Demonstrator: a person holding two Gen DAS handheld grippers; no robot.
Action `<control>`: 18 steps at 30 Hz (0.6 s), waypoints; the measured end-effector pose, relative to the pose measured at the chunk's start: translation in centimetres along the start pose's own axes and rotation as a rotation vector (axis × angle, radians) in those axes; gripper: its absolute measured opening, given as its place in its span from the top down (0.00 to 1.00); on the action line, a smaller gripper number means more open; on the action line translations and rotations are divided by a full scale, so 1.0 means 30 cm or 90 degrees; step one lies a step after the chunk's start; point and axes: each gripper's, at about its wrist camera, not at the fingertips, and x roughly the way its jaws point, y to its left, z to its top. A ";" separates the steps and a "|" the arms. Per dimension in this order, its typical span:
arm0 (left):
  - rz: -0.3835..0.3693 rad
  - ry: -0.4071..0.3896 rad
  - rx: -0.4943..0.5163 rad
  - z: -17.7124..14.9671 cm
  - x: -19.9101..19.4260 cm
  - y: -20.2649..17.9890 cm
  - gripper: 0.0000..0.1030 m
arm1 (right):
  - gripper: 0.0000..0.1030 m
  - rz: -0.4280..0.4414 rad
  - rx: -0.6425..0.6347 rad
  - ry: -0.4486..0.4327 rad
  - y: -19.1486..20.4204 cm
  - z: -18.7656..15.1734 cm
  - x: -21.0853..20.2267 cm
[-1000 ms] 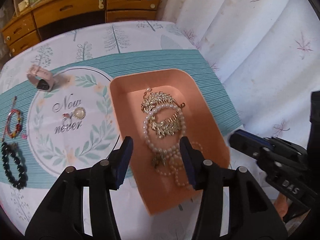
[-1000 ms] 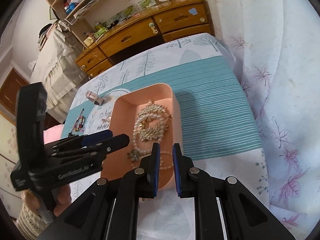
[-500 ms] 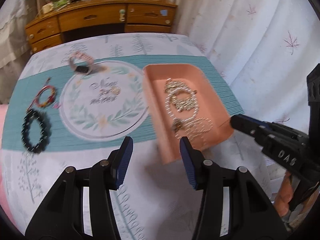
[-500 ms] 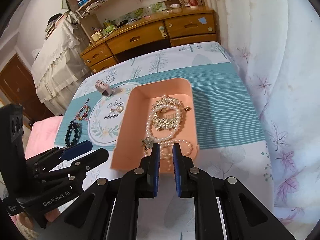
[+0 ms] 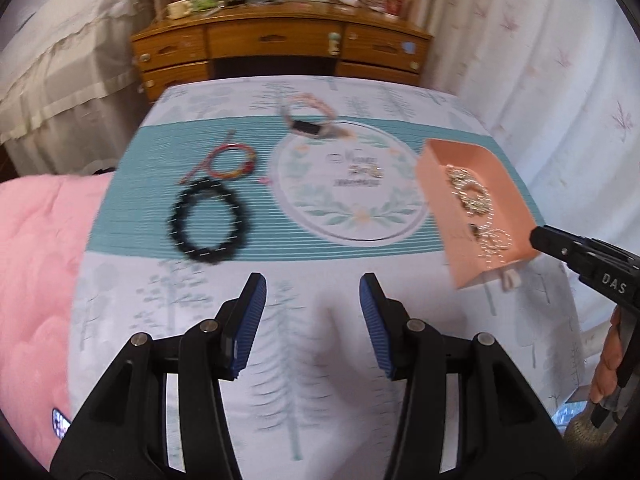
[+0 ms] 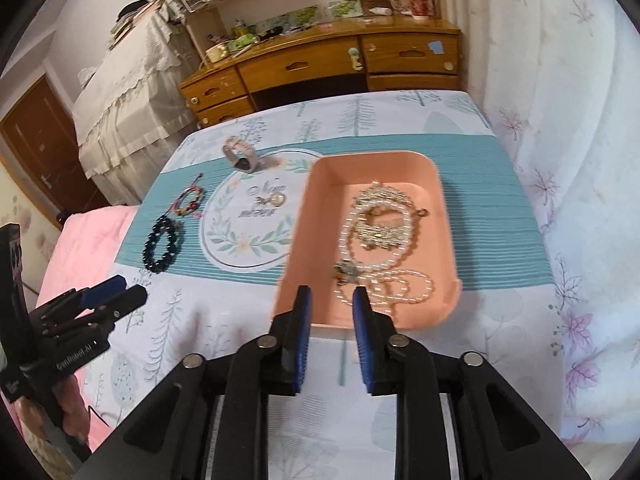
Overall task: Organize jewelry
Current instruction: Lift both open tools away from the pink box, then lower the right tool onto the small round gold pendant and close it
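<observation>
A peach tray (image 6: 447, 216) on the table's right side holds pearl necklaces (image 6: 378, 236) and gold chains; it also shows in the left wrist view (image 5: 438, 200). On the cloth to its left lie a black bead bracelet (image 5: 208, 220) (image 6: 162, 245), a red cord bracelet (image 5: 232, 159) (image 6: 188, 200), a pink watch (image 5: 310, 120) (image 6: 242, 156) and small earrings (image 6: 274, 200). My left gripper (image 5: 312, 322) is open and empty above the table's near part. My right gripper (image 6: 330, 336) is partly open and empty, just before the tray's near wall.
A wooden dresser (image 6: 320, 68) stands beyond the table's far edge. A pink quilt (image 5: 36, 280) lies left of the table. White curtains (image 6: 560, 120) hang on the right. The table's near edge lies under both grippers.
My left gripper has pulled back and swung left, away from the tray, so the bracelets are now ahead of it. My right gripper has backed off slightly and its jaws have opened a little.
</observation>
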 end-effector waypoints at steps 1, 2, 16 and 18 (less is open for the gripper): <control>0.007 0.002 -0.014 -0.005 -0.005 0.034 0.56 | 0.77 0.004 -0.006 0.001 0.017 0.005 0.002; 0.009 0.006 -0.028 -0.007 -0.006 0.065 0.56 | 0.77 0.007 -0.012 0.003 0.032 0.011 0.006; 0.005 0.040 -0.084 0.061 0.040 0.323 0.56 | 0.77 0.037 -0.098 0.089 0.293 0.271 0.190; -0.003 0.042 -0.088 0.100 0.051 0.341 0.56 | 0.77 0.038 -0.084 0.112 0.303 0.336 0.251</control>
